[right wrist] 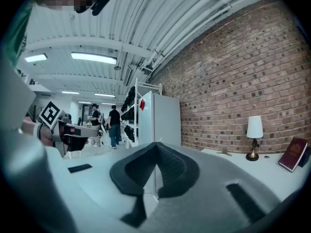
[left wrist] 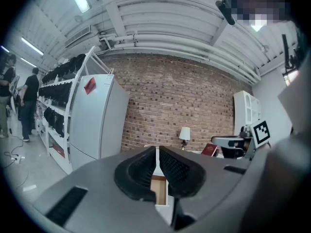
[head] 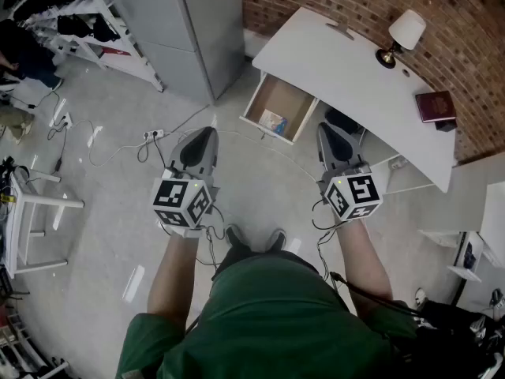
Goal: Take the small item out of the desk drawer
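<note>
Nearest the lens is the person's green shirt, with both forearms extended forward and down. The left claw and right claw are held level, side by side, short of the counter and touching nothing.

Left claw: pads pressed together at the tip, only a thin slit below, nothing held. Through that slit its own camera shows the wooden inside of the drawer, so this claw is judged to be lined up on the drawer.

Right claw: pads pressed together, empty, pointing past the counter's front edge towards the lamp and the red book.

The drawer stands pulled out from the counter's front, open to reach from above. The small item lies on the drawer floor near its front wall, well apart from both claws.

Judgement: the approach step is in hand; a claw must spread before descending.
</note>
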The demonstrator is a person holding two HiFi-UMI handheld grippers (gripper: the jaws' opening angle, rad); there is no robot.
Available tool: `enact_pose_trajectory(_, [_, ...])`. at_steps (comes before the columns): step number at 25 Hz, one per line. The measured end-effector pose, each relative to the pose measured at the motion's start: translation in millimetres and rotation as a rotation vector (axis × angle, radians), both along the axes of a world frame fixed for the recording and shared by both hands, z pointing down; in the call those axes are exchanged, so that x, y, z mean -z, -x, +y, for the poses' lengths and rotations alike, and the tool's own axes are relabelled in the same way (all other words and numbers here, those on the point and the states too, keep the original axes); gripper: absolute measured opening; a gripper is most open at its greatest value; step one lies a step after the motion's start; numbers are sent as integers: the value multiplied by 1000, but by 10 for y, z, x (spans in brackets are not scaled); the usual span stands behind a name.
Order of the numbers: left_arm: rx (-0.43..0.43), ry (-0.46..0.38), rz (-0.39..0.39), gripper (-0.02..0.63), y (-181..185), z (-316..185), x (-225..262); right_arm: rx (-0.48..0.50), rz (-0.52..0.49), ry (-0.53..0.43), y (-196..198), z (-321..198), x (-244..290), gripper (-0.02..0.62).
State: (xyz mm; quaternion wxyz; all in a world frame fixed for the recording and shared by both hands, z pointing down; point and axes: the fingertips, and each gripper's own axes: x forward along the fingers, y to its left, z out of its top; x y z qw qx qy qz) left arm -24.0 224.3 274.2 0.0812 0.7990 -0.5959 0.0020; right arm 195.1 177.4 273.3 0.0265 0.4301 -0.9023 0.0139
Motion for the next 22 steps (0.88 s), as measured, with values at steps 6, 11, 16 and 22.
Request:
enact_pose_trajectory(6, [16,-7,-9,14,-288,65,36,16,-13,0,-257,30,-16,3])
enact_pose_trajectory(11, [37,-9,-17,12,-492,100,47,44,-32,-8,-442,-16,4,5])
enact_pose_trajectory(16, [46,8,-24,12,-602,105,-18,56,-24,11,-526,-105,-74,5])
enact_pose_trajectory(22, [71,23,-21,12,-438,-29,-105,69,-9,32,-397,-237,-210,5])
